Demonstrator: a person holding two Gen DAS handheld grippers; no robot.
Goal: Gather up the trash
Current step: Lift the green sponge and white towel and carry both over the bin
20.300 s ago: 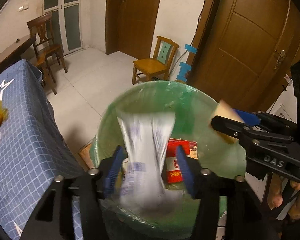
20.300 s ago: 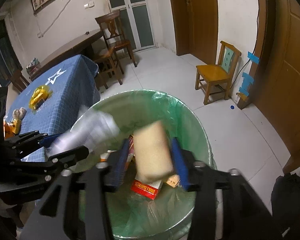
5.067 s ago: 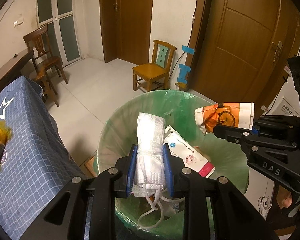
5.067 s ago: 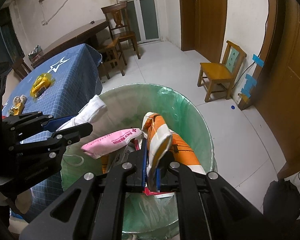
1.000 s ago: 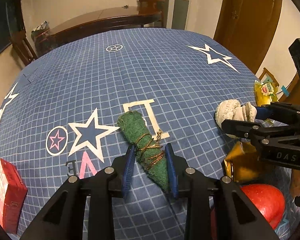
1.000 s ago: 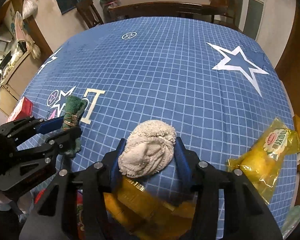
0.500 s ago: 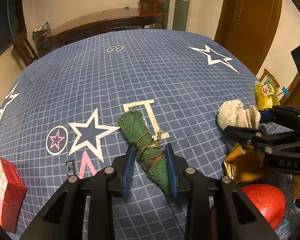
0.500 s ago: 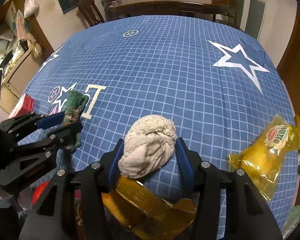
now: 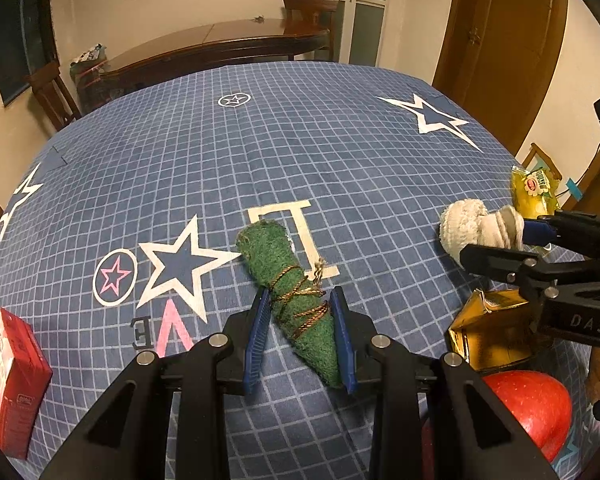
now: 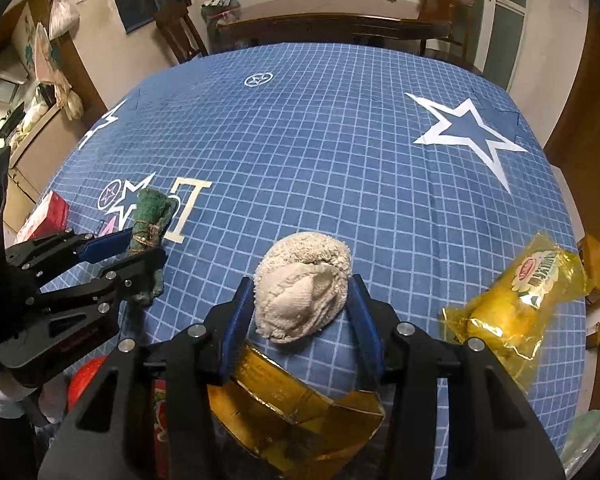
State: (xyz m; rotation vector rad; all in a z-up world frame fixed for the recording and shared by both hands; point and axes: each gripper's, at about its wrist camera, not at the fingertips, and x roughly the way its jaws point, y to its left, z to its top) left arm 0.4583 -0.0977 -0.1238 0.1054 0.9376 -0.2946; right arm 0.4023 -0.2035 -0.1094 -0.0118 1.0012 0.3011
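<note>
On the worktop (image 9: 340, 152), covered in a blue checked cloth with white stars, the left tongs (image 9: 300, 336) are clamped on a rolled green scouring pad bound with brown string (image 9: 296, 300), which lies on the cloth beside a white letter print. The right tongs (image 10: 300, 320) have just been closing around a cream-coloured balled-up towel (image 10: 302, 292); their blue pads touch its sides. A crumpled gold foil carton (image 10: 296, 412) lies beneath them, a yellow plastic snack packet (image 10: 516, 300) to the right, a red cardboard box (image 9: 8, 380) far left.
</note>
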